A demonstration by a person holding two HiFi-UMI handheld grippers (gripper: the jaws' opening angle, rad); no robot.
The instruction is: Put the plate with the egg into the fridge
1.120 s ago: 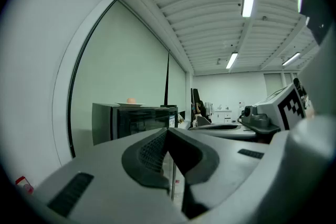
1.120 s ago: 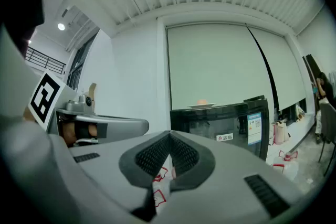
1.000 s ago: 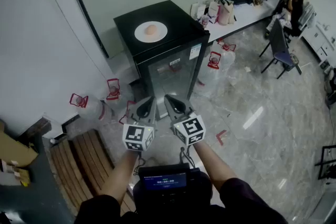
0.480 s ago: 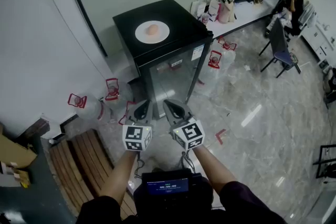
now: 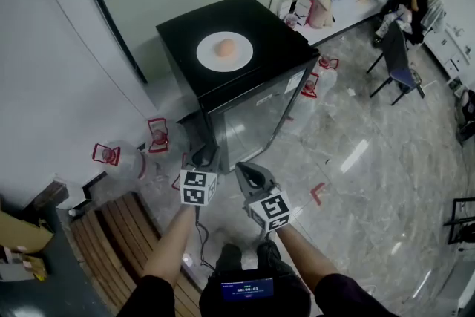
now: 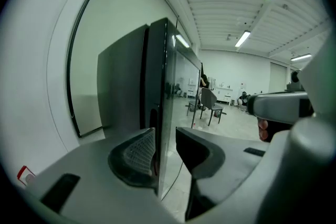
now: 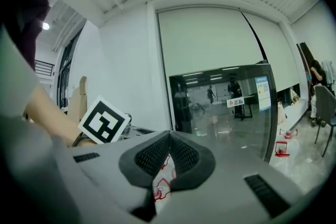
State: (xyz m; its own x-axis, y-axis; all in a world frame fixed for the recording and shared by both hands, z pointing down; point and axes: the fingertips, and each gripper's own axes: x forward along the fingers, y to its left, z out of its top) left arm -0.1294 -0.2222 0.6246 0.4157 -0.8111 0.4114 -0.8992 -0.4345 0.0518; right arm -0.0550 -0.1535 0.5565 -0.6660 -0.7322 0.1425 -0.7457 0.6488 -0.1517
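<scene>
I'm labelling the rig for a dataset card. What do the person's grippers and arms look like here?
The left gripper and right gripper are pale grey, each with two tapered jaws lined with dark mesh-textured pads and a white cube bearing black square markers. The forearms are bare below dark short sleeves; a thin dark cable trails by the left forearm.

Spotted a clear water jug [image 5: 122,158] with a red handle on the floor, left of the left claw [image 5: 204,154]. Caught a second jug [image 5: 157,136] nearer that claw. Picked out wooden slats [image 5: 111,234] below and to its left. Noted a red tape mark [image 5: 318,193] on the marble floor [image 5: 371,182], right of the right claw [image 5: 249,173]. Made out a black chair [image 5: 397,63] and a cluttered white counter [image 5: 338,11] far beyond, up and right.
</scene>
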